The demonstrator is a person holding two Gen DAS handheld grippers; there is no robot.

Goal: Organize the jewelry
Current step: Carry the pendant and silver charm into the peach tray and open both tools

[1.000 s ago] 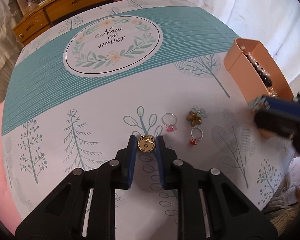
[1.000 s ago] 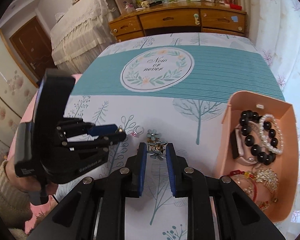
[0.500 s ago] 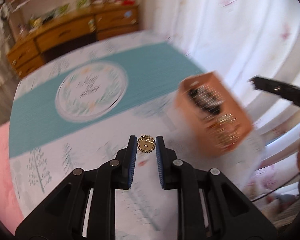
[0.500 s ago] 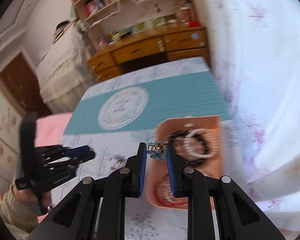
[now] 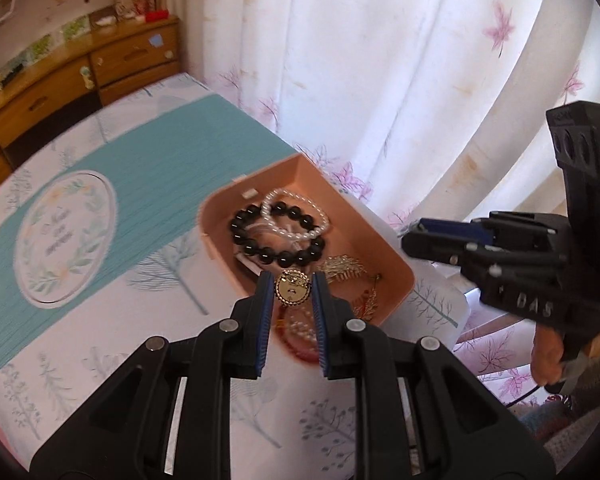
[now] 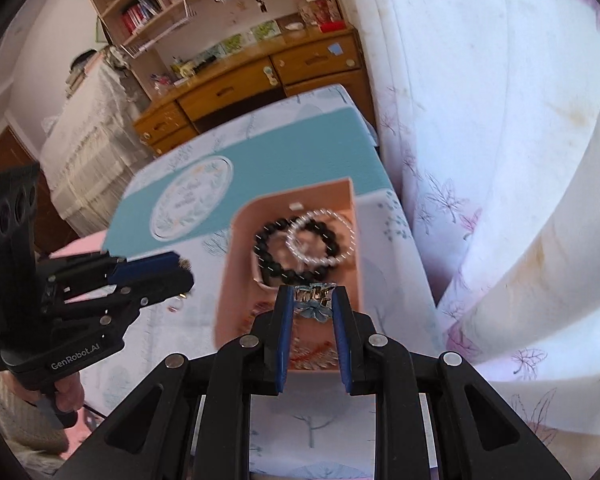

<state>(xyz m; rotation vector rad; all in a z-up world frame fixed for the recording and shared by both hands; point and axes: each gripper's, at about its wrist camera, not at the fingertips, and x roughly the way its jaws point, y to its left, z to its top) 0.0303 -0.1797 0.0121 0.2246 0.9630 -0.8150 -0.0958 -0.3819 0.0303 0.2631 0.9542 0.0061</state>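
My left gripper (image 5: pixel 293 285) is shut on a round gold brooch (image 5: pixel 292 293) and holds it over the near corner of the pink jewelry box (image 5: pixel 396 256). My right gripper (image 6: pixel 313 295) is shut on a blue flower hair clip (image 6: pixel 315 303) and holds it above the same box (image 6: pixel 240 224). The box holds a black bead bracelet (image 5: pixel 276 236), a white pearl bracelet (image 5: pixel 296 216) and gold and red pieces. In the left wrist view the right gripper (image 5: pixel 416 232) shows at the right; in the right wrist view the left gripper (image 6: pixel 180 270) shows at the left.
The box sits near the right edge of a table with a white and teal tree-print cloth (image 5: pixel 148 184). A white curtain (image 5: pixel 380 80) hangs close behind the box. A ring (image 6: pixel 176 303) lies on the cloth left of the box. A wooden dresser (image 6: pixel 260 80) stands beyond.
Both grippers have lifted off the cloth and swung right, from the loose pieces to above the pink box. Each still holds its piece.
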